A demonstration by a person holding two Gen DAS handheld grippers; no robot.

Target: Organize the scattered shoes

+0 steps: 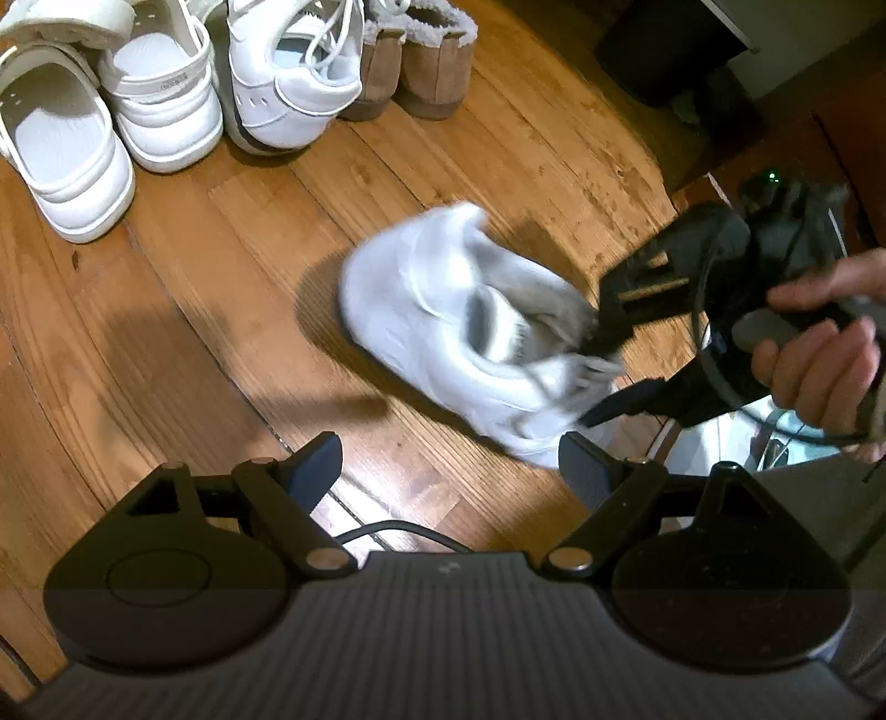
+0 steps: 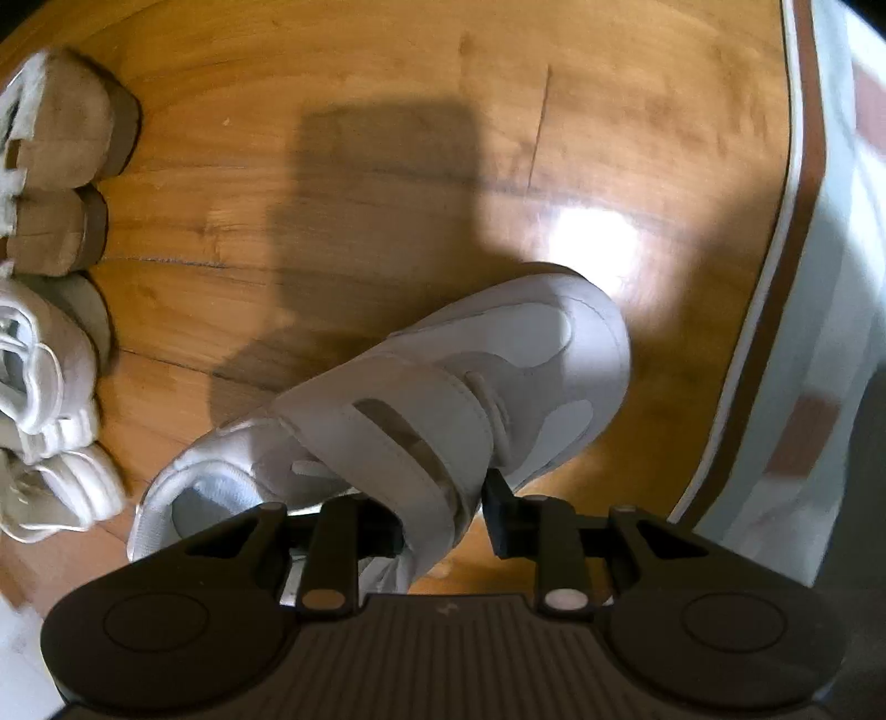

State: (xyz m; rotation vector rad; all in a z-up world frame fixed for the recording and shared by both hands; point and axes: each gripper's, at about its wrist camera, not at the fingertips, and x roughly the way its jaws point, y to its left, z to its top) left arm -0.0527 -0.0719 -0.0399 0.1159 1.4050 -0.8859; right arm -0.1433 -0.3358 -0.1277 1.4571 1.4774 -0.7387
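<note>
A white strap sneaker (image 1: pixel 443 321) hangs blurred above the wooden floor in the left wrist view; it also shows in the right wrist view (image 2: pixel 443 399). My right gripper (image 2: pixel 443 515) is shut on the sneaker's tongue and strap; it shows from outside in the left wrist view (image 1: pixel 603 365), held in a hand. My left gripper (image 1: pixel 448 465) is open and empty, just in front of the sneaker. A row of shoes stands at the far left: white clogs (image 1: pixel 66 160), a white sneaker (image 1: pixel 288 83) and tan fur-lined slippers (image 1: pixel 421 61).
The same row runs down the left edge of the right wrist view, with the tan slippers (image 2: pixel 61 127) and the white sneaker (image 2: pixel 44 365). A white baseboard and wall (image 2: pixel 803 288) curve along the right. A dark object (image 1: pixel 670 50) stands at the back right.
</note>
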